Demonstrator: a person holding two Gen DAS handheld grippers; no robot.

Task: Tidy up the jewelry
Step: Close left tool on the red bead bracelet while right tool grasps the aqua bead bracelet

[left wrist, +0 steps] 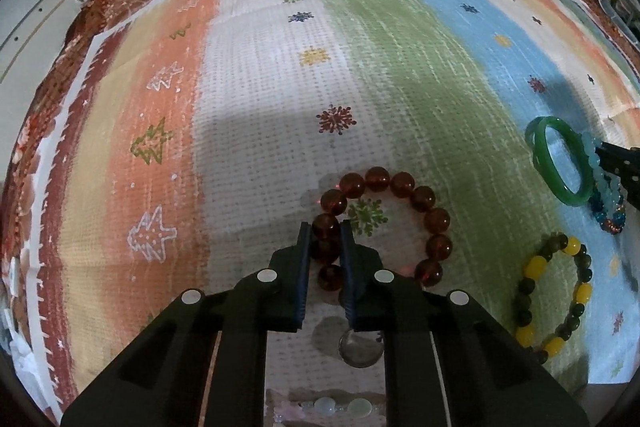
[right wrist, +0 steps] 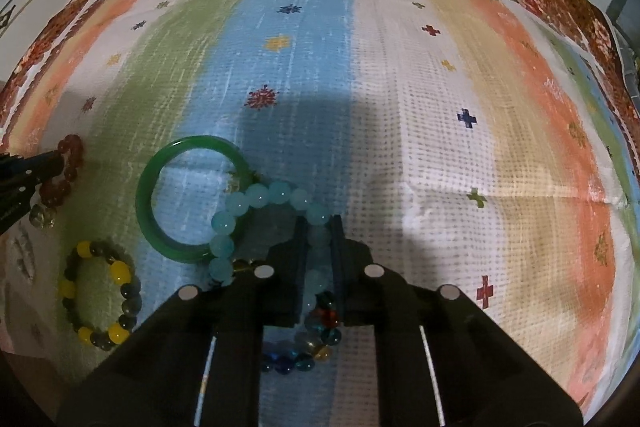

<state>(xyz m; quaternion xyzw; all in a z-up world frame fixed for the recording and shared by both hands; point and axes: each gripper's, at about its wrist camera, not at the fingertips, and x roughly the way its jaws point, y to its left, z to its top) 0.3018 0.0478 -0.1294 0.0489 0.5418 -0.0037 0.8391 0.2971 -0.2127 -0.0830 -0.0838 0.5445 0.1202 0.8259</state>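
Observation:
A bracelet of large dark red beads (left wrist: 416,195) lies on the striped cloth, and my left gripper (left wrist: 326,231) is shut on its near-left beads. In the right wrist view my right gripper (right wrist: 319,227) is shut on a pale blue bead bracelet (right wrist: 256,197) that leans against a green bangle (right wrist: 160,211). From the left wrist view the green bangle (left wrist: 546,163) and pale blue bracelet (left wrist: 600,171) sit at the far right, with the right gripper's tip beside them. The red bracelet (right wrist: 70,163) shows at the left edge of the right wrist view.
A yellow and dark green bead bracelet (left wrist: 560,291) (right wrist: 100,299) lies between the two grippers. A small multicoloured bead bracelet (right wrist: 316,339) sits under my right fingers. A clear round bead (left wrist: 360,351) and pale beads (left wrist: 340,407) lie below my left fingers. The cloth (left wrist: 260,87) stretches far ahead.

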